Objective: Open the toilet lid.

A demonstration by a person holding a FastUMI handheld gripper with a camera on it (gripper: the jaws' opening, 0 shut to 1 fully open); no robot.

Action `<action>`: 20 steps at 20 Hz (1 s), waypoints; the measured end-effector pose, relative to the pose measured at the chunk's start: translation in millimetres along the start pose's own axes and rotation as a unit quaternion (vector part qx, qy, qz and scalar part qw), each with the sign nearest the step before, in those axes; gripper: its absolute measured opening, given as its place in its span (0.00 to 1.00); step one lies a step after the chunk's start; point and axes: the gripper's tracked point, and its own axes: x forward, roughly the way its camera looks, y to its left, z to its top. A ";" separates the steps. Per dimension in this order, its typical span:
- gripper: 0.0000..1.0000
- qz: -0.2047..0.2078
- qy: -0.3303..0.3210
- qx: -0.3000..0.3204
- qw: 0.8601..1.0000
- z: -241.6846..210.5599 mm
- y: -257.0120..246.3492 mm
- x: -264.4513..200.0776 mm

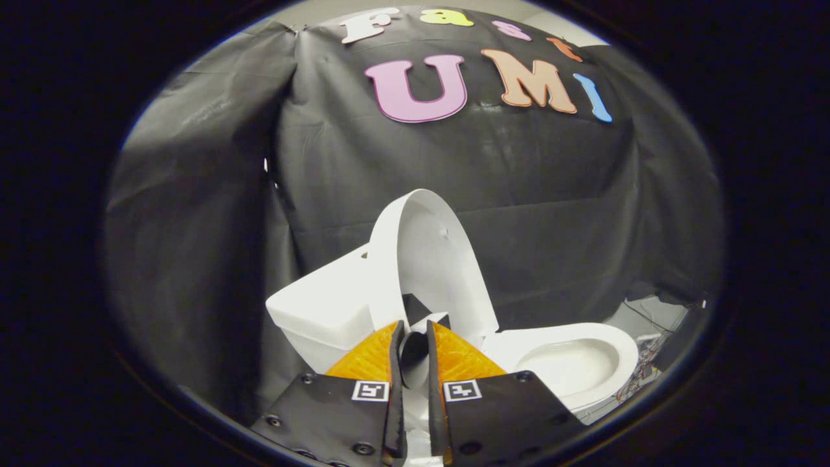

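The 1 camera rode on the gripper [415, 327] and looked forward along its 2 fingers, slightly downward. It sat close to the toilet [557, 363], facing the raised lid [431, 259] and the booth wall [519, 181] beyond.

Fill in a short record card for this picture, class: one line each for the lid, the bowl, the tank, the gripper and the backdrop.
lid: toilet lid raised, standing nearly upright, leaning toward the tank
bowl: toilet bowl uncovered, white, beside and beyond the fingers
tank: tank white, behind the raised lid
gripper: gripper fingers close together with a narrow gap, near the base of the lid; whether they pinch anything cannot be told
backdrop: black cloth hung behind the toilet
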 end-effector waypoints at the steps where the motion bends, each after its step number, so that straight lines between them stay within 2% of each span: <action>1: 0.16 -0.002 0.008 -0.001 1.000 -2.1 4.3 3.0; 4: 0.30 0.001 0.015 -0.011 1.000 -5.3 8.4 0.2; 7: 0.65 0.046 0.018 -0.011 0.999 -0.3 23.4 -5.0; 10: 1.00 0.062 0.033 -0.037 0.997 -1.4 18.7 -19.8; 13: 0.99 0.052 0.040 -0.052 0.997 -7.0 -5.6 -36.4; 18: 0.99 0.062 0.037 -0.034 0.997 -5.3 -37.6 -66.2; 20: 0.99 0.053 0.041 -0.036 0.997 -5.2 -55.5 -74.8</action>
